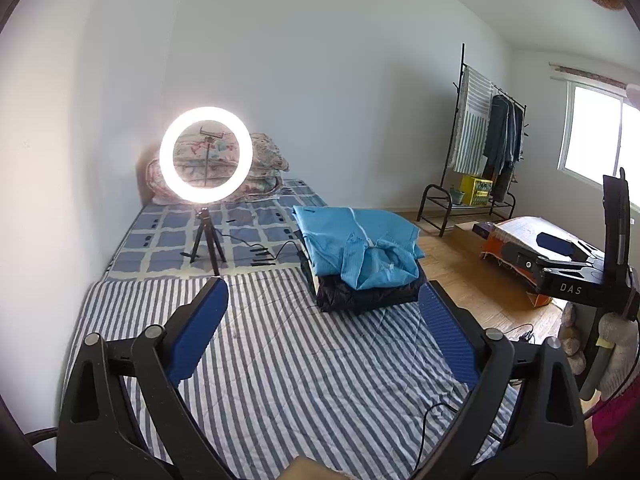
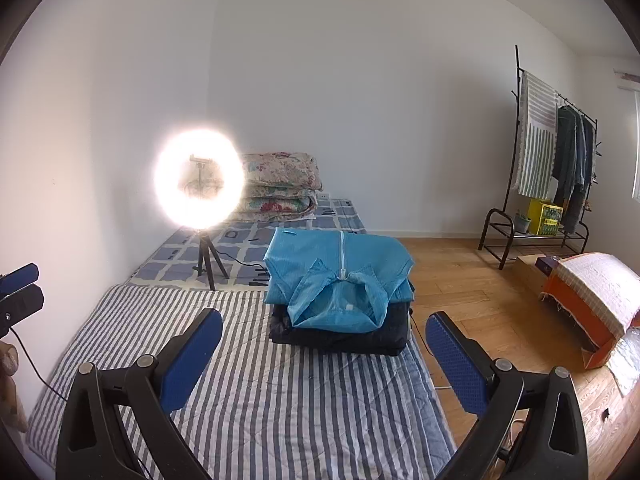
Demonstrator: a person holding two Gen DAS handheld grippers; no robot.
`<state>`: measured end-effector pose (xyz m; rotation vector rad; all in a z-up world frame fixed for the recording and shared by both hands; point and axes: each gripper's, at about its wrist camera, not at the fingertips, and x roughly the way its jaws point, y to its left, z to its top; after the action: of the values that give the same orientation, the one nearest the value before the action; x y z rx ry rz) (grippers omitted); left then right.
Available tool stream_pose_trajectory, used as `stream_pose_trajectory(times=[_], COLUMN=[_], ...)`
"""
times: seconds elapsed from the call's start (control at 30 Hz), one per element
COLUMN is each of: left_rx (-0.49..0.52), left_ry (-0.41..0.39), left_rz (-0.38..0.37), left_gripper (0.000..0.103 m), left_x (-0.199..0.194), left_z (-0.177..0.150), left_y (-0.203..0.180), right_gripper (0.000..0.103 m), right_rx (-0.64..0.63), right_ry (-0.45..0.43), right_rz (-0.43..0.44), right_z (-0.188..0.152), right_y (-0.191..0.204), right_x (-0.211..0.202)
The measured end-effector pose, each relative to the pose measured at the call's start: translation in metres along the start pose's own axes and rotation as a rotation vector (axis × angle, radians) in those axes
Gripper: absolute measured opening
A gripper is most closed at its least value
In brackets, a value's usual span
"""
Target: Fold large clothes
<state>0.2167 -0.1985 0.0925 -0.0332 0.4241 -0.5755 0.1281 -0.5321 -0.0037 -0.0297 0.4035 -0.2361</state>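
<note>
A folded light-blue zip garment (image 1: 356, 240) (image 2: 340, 276) lies on top of a folded dark navy garment (image 1: 360, 296) (image 2: 340, 336). The stack sits on the striped bed cover (image 1: 280, 360) (image 2: 260, 380), near its right edge. My left gripper (image 1: 322, 283) is open, its blue pads wide apart and empty, held short of the stack. My right gripper (image 2: 324, 314) is also open and empty, facing the stack from the near side. The right tool's black body (image 1: 568, 280) shows at the right of the left wrist view. A blue-padded finger (image 2: 20, 278) of the left gripper shows at the left edge of the right wrist view.
A lit ring light on a small tripod (image 1: 206, 156) (image 2: 200, 184) stands on the checked sheet behind the cover, its cable trailing right. Folded floral quilts (image 2: 280, 184) lie at the wall. On the wooden floor to the right are a clothes rack (image 2: 556, 160) and an orange box (image 2: 592, 312).
</note>
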Motion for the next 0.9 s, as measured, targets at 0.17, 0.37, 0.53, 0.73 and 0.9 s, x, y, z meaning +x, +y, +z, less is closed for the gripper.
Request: stream_pose_trajectory(times=[0.17, 0.37, 0.53, 0.73, 0.9], left_rx=[-0.004, 0.034, 0.035, 0.045, 0.051], left_ry=[-0.025, -0.033, -0.032, -0.029, -0.024], left_rz=[0.029, 0.064, 0.078, 0.118, 0.12], left_gripper=[0.099, 0.099, 0.1, 0.103, 0.103], left_x=[-0.027, -0.04, -0.044, -0.044, -0.045], left_z=[-0.026, -0.038, -0.044, -0.05, -0.055], left_y=[-0.005, -0.009, -0.01, -0.014, -0.014], right_gripper=[0.103, 0.103, 0.103, 0.103, 0.103], right_rx=[0.019, 0.042, 0.017, 0.023, 0.021], right_ry=[-0.035, -0.059, -0.063, -0.1, -0.111], right_rz=[-0.008, -0.019, -0.026, -0.046, -0.062], right_z=[-0.026, -0.051, -0.06, -0.061, -0.065], right_y=[0.007, 0.017, 0.023, 0.023, 0.026], right_x=[-0.019, -0.027, -0.029, -0.039, -0.04])
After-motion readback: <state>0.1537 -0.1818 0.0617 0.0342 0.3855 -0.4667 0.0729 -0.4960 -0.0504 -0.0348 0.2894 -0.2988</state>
